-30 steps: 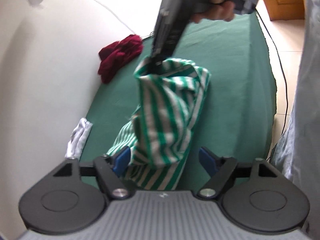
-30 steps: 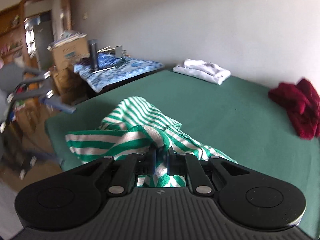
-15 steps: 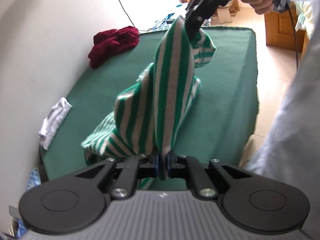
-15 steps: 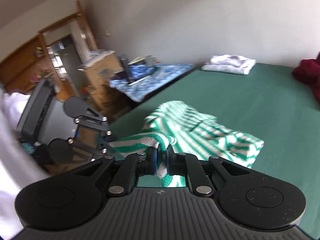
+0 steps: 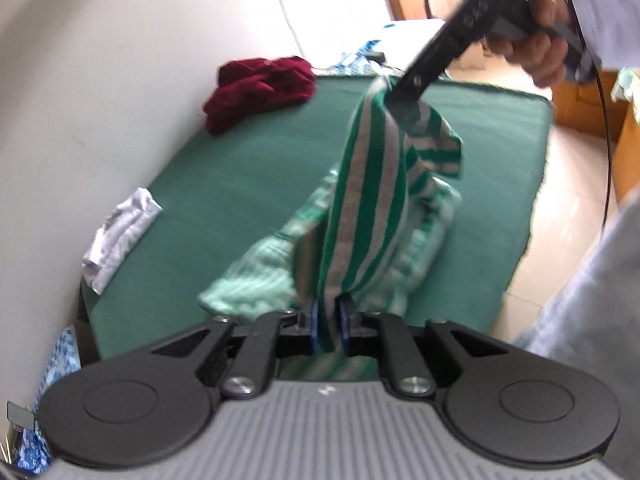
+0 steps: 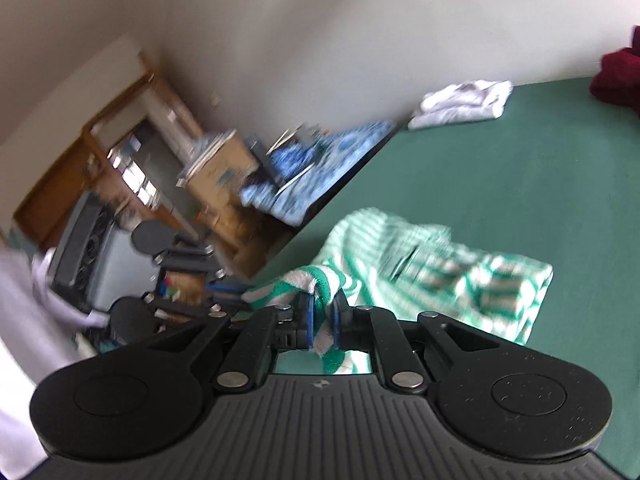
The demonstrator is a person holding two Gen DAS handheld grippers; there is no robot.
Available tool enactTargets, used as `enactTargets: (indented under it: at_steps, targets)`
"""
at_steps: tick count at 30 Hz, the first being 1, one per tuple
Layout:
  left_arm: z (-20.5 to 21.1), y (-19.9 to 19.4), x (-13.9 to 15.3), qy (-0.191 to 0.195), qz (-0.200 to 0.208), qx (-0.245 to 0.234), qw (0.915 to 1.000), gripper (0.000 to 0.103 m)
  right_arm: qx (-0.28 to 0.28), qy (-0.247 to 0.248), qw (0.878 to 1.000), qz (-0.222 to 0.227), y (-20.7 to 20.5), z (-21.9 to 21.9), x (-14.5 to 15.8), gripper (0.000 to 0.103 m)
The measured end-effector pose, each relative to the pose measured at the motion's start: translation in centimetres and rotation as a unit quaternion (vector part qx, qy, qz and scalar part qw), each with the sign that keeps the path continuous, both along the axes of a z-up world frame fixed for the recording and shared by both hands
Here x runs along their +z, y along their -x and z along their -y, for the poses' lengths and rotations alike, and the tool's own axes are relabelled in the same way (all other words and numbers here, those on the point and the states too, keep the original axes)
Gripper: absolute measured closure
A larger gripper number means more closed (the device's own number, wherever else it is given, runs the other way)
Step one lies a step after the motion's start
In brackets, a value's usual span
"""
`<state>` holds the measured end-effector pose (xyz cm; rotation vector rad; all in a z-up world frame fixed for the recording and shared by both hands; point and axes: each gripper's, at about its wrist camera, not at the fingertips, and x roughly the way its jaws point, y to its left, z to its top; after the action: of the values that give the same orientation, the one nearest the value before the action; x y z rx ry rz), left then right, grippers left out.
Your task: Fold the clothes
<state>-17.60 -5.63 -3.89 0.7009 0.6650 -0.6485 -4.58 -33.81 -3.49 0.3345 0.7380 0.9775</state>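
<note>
- Left claw point(image 5: 328, 326), angled down, has its jaws easing apart, the green-striped garment point(image 5: 366, 204) pinched between its blue pads.
- Right claw point(image 6: 322, 316), gripped by a hand point(image 5: 538, 46) above, is clamped on the garment's other end.
- The garment stretches taut between both, its remainder trailing onto the green surface point(image 5: 240, 184).

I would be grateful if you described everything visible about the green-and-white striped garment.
The striped garment is soft knit-looking cloth with green and whitish stripes. It is unfolded and bunched, stretched between two grips: the left gripper has an edge between its slightly opening jaws, and the right gripper is shut on a rolled hem. The rest hangs rumpled down to the green table cover.
</note>
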Motion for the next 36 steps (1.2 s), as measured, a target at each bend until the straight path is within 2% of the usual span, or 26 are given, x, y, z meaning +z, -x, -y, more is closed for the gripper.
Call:
enactTargets:
  at_steps: [5,8,11,13,14,15,17,18,19,22,25,26,28,29,31,33,36]
  targets:
    - [-0.6,-6.4,-1.0,0.028,-0.011,0.027,0.9992,0.077,-0.078,0.038,0.996,-0.005,-4.5,-1.2,-1.9,0.093]
    - [-1.0,-11.1,-2.2,0.059,-0.049,0.053,0.9956,0.077,-0.122,0.06,0.99,-0.032,-6.2,-1.9,-4.3,0.089]
    - [-1.3,-14.1,-3.7,0.079,-0.09,0.061,0.9909,0.077,-0.151,0.08,0.984,-0.057,-6.7,-2.6,-6.1,0.087]
    - [-2.1,-14.9,-3.6,0.091,-0.098,0.057,0.9893,0.077,-0.172,0.086,0.979,-0.073,-6.9,-2.7,-6.9,0.08]
    - [-2.6,-15.1,-3.4,0.098,-0.1,0.054,0.9887,0.076,-0.186,0.075,0.976,-0.079,-6.6,-2.0,-6.4,0.071]
    - [-3.2,-15.2,-3.1,0.106,-0.101,0.052,0.9879,0.072,-0.204,0.059,0.974,-0.082,-6.2,-1.2,-5.7,0.061]
    - [-4.7,-14.8,-2.1,0.126,-0.099,0.05,0.9858,0.059,-0.227,0.022,0.97,-0.082,-4.7,0.4,-4.2,0.049]
    - [-5.5,-14.6,-1.7,0.135,-0.098,0.05,0.9846,0.046,-0.236,0.002,0.968,-0.081,-3.8,1.1,-3.4,0.042]
    - [-6.2,-14.4,-1.2,0.145,-0.097,0.049,0.9833,0.042,-0.239,-0.01,0.968,-0.082,-3.1,1.6,-2.8,0.038]
    - [-7.2,-14.0,-0.6,0.157,-0.106,0.036,0.9813,0.035,-0.227,0.011,0.969,-0.092,-2.9,0.6,-2.9,0.035]
    - [-6.8,-14.5,-1.2,0.146,-0.108,0.03,0.983,0.028,-0.203,0.048,0.971,-0.114,-4.1,-1.6,-4.1,0.035]
    - [-6.7,-14.9,-1.4,0.14,-0.107,0.033,0.9839,0.027,-0.186,0.06,0.973,-0.125,-4.7,-2.4,-4.5,0.036]
    - [-6.6,-15.8,-1.7,0.133,-0.096,0.045,0.9854,0.027,-0.142,0.1,0.978,-0.119,-6.0,-4.1,-4.2,0.067]
    - [-6.8,-16.4,-1.5,0.132,-0.087,0.055,0.9859,0.026,-0.119,0.124,0.979,-0.111,-6.7,-4.9,-3.8,0.094]
    - [-7.1,-18.0,-1.0,0.13,-0.067,0.079,0.9861,0.02,-0.096,0.149,0.982,-0.069,-8.5,-5.6,-1.8,0.095]
    - [-7.5,-19.1,-0.3,0.131,-0.046,0.105,0.9848,0.019,-0.082,0.141,0.986,-0.029,-11.4,-5.4,0.7,0.096]
    - [-8.3,-20.8,1.0,0.132,-0.014,0.141,0.9811,0.015,-0.081,0.156,0.983,0.045,-17.1,-5.6,3.7,0.096]
